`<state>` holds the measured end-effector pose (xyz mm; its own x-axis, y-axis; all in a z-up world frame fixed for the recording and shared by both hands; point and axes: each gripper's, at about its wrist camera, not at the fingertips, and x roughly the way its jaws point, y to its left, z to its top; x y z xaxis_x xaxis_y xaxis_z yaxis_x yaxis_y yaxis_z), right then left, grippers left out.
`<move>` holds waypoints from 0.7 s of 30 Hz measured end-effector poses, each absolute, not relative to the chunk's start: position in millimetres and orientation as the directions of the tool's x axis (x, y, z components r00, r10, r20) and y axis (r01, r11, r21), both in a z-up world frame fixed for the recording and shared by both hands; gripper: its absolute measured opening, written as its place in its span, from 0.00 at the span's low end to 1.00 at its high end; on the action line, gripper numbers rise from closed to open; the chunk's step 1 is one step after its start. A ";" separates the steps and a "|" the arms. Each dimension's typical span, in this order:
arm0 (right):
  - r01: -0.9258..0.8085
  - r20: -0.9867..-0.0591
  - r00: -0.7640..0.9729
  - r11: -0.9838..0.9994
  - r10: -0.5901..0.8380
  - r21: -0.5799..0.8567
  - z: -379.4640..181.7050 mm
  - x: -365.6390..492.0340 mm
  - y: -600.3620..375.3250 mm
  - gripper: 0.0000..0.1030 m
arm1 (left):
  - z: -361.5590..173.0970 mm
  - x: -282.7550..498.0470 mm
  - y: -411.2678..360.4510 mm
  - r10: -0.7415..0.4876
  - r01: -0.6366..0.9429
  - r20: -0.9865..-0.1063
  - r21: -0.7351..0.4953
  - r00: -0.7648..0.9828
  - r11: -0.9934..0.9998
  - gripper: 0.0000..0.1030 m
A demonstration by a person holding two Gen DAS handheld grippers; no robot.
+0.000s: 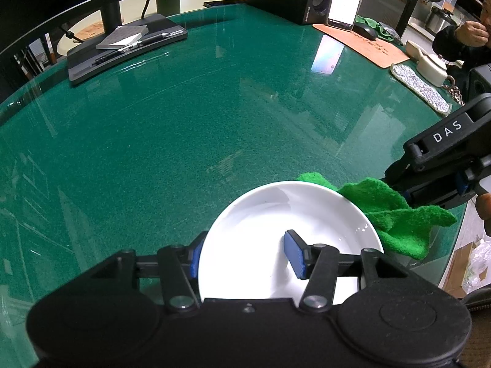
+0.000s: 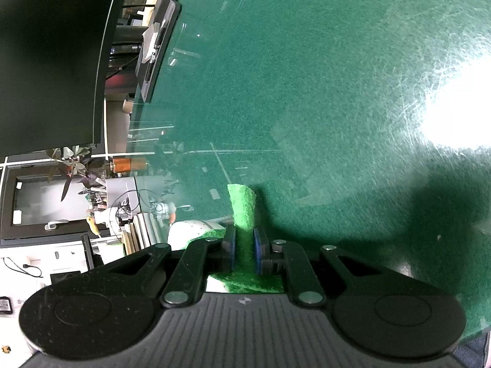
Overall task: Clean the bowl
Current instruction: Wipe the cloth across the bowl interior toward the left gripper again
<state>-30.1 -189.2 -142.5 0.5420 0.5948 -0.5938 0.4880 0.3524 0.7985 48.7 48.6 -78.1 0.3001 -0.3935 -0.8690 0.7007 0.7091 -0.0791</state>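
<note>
The bowl [image 1: 276, 239] sits on the green tabletop [image 1: 184, 128] at the near edge, toward 5 o'clock in the left wrist view. The left claw [image 1: 247, 253] straddles its rim at a medium opening: one blue pad is outside the wall at 9 o'clock and the other is inside the bowl. Whether the pads actually press on the wall cannot be told. The right claw [image 2: 244, 251] is narrow, pinching a fold of the green cloth [image 2: 242, 208]. The cloth drapes over the bowl's rim at 2 o'clock and onto the tabletop.

Risks from here:
- The bowl is smooth and glossy on a glass-like top. If the left claw is not truly clamped, wiping pressure would likely push the bowl sideways or off the near edge.
- Only a thin fold of cloth is pinched, so a hard rub could pull it free.
- A hard claw tip dragged inside could scrape the glaze.

Count:
- one bowl
- one cloth
- two claws
- far off at 1 o'clock, one phone [image 1: 345, 0] and one teapot [image 1: 429, 66]
</note>
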 end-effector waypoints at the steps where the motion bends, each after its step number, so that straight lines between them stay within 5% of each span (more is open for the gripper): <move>1: 0.488 -0.594 0.542 0.353 0.595 0.798 -142.7 -30.4 -189.2 0.13 | -78.1 48.7 48.6 -0.393 0.701 -0.869 -0.079 0.300 0.709 0.50; 21: 0.423 -0.583 0.565 0.402 0.584 0.812 -133.5 -14.3 -188.9 0.13 | -81.2 67.0 58.3 -0.419 0.647 -0.861 -0.147 0.288 0.748 0.55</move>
<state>-14.3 -188.9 -133.5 0.5648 0.5838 -0.5832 0.4227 0.4024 0.8121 67.0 58.3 -81.2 0.2885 -0.4190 -0.8609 0.6475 0.7478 -0.1469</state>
